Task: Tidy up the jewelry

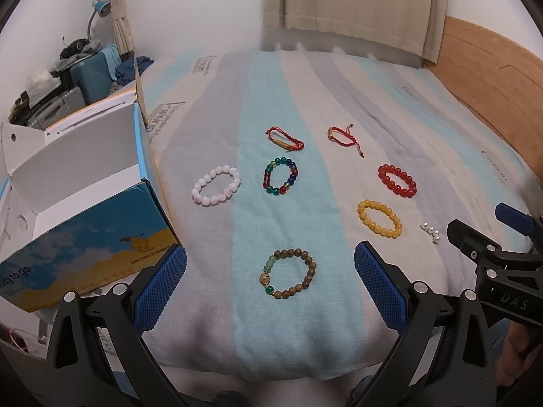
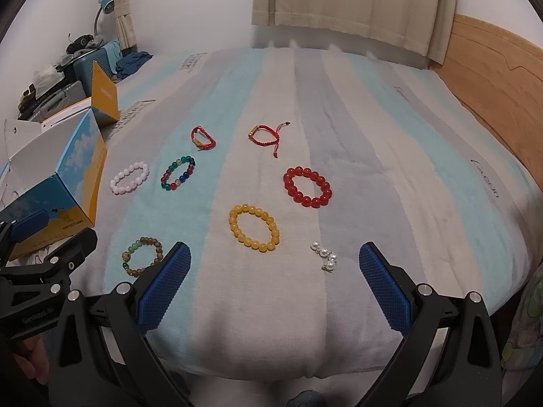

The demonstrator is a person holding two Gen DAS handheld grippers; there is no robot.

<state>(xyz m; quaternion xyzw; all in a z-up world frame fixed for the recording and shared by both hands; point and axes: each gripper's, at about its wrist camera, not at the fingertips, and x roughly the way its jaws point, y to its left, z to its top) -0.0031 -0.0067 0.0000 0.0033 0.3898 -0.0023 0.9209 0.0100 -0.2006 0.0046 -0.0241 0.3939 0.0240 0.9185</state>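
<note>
Several bracelets lie on a striped bed cover. A brown-and-green bead bracelet (image 1: 290, 274) lies just ahead of my open left gripper (image 1: 270, 283), between its blue pads. A yellow bracelet (image 2: 254, 227), a red bead bracelet (image 2: 307, 187) and small pearl earrings (image 2: 324, 254) lie ahead of my open right gripper (image 2: 275, 278). Farther back are a white bracelet (image 1: 216, 185), a multicolour bracelet (image 1: 280, 176) and two red cord bracelets (image 1: 284, 139) (image 1: 343, 136). An open blue-and-yellow cardboard box (image 1: 81, 210) stands at the left. Both grippers are empty.
A wooden headboard (image 1: 492, 78) runs along the right. Curtains (image 1: 356, 3) hang behind the bed. Suitcases and clutter (image 1: 68, 81) with a blue lamp stand at the far left. The right gripper's body shows at the right edge of the left wrist view (image 1: 495, 264).
</note>
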